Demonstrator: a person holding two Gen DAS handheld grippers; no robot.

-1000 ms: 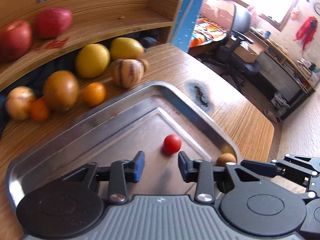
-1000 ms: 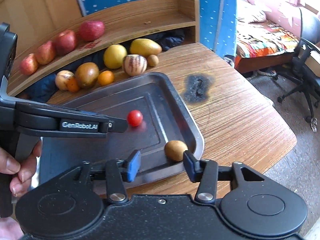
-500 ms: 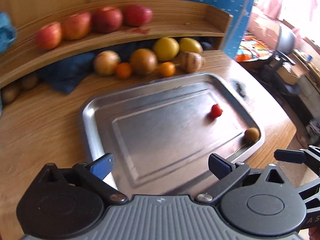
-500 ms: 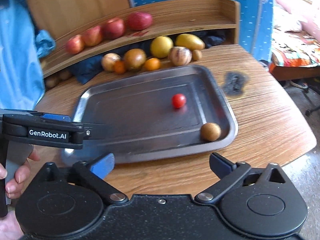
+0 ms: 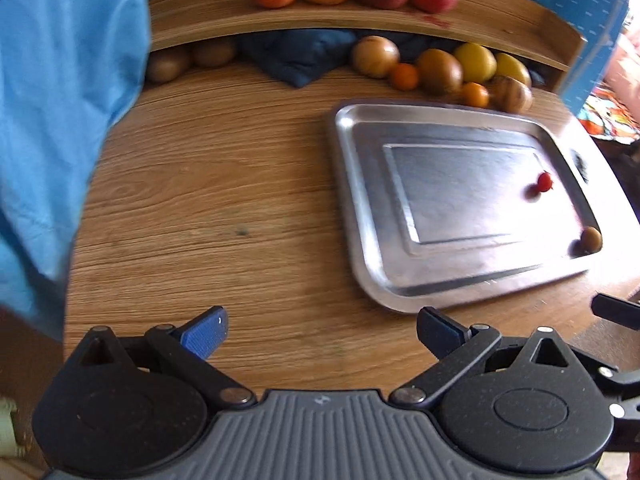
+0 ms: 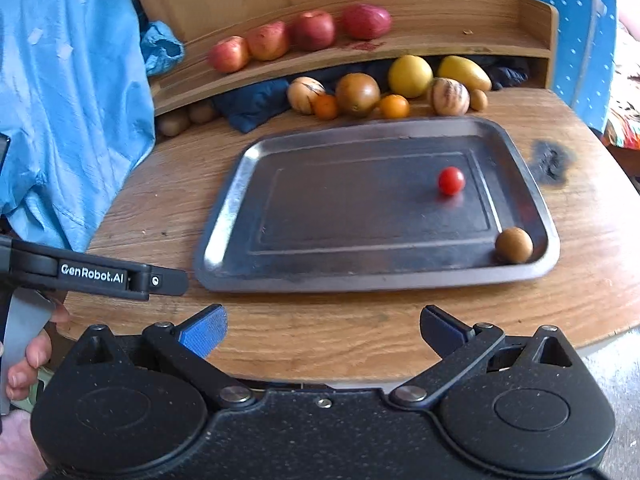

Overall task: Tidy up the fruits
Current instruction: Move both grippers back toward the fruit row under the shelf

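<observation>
the right wrist view shows things that the left wrist view does not: a person's hand (image 6: 24,360) at the lower left, which holds the handle of the left gripper (image 6: 176,280), and a dark burn mark (image 6: 550,162) on the round wooden table (image 6: 580,300) near its right edge, just beside the tray. in the left wrist view this mark is only partly seen behind the tray rim, and this view shows more of the bare table (image 5: 220,200) to the left of the tray, with light blue cloth (image 5: 60,100) over the table's left edge.

the left gripper (image 5: 320,330) hangs over the front part of the table with its jaws spread wide and nothing between them. the right gripper (image 6: 322,328) is over the front edge of the table, its jaws also wide apart and empty.

the rectangular metal tray (image 6: 224,208) lies on the table and holds two things: a small red cherry tomato (image 6: 451,180) on the flat bottom toward the right side, and a small brown round fruit (image 6: 514,244) in the front right corner, against the rim. they are apart from each other.

behind the tray's back edge, a row of yellow, brown and orange fruits (image 6: 384,88) lies on the table under the curved wooden shelf (image 6: 460,20). four red apples (image 6: 300,36) lie in a row on the shelf.
</observation>
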